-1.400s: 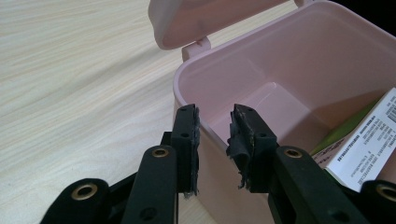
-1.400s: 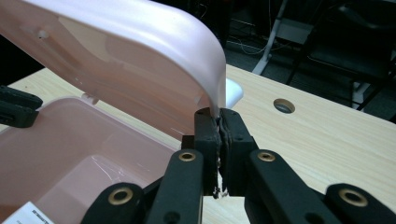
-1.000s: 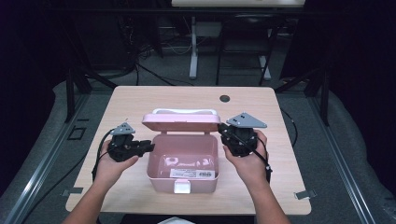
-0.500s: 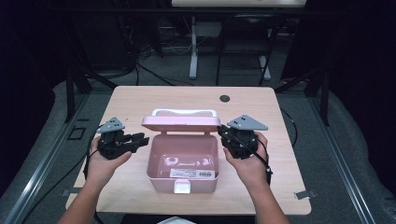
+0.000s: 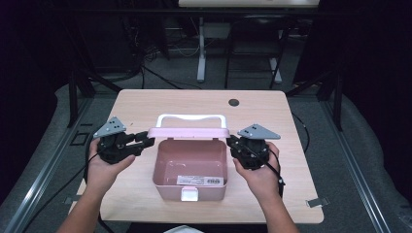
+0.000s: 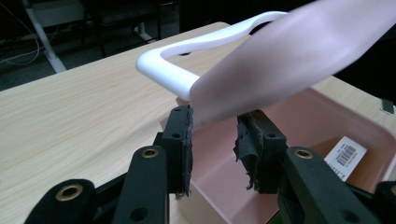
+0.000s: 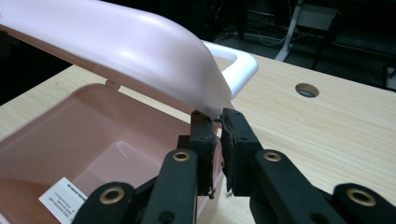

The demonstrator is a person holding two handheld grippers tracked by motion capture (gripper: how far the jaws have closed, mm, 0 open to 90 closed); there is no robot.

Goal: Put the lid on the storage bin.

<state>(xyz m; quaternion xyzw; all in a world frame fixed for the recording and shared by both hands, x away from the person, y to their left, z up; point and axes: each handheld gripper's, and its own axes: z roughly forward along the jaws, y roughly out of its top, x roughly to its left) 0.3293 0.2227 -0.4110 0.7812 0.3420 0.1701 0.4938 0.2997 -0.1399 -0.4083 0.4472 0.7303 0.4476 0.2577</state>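
A pink plastic box (image 5: 158, 167) stands open at the table's middle, its hinged lid (image 5: 188, 132) raised at the back and a white handle (image 5: 189, 117) above it. My left gripper (image 5: 148, 139) is at the lid's left corner. Its jaws have just been opening and stand apart around the lid (image 6: 289, 56); the far pad (image 6: 254, 140) is off it. My right gripper (image 5: 229, 141) is at the right corner. Its jaws have just eased open a little, but the tips (image 7: 217, 119) still pinch the lid's corner (image 7: 116, 46).
Inside the box (image 7: 93, 121) lies a white barcode label (image 5: 201, 180). A white latch (image 5: 189, 194) hangs on the front wall. A round cable hole (image 5: 233, 102) sits near the far table edge. Bare tabletop (image 5: 301, 145) lies left, right and behind the box.
My left gripper has risen, drawn a little left and opened its jaws. The lid now shows edge-on, with the handle above it. The right hand has stayed in place.
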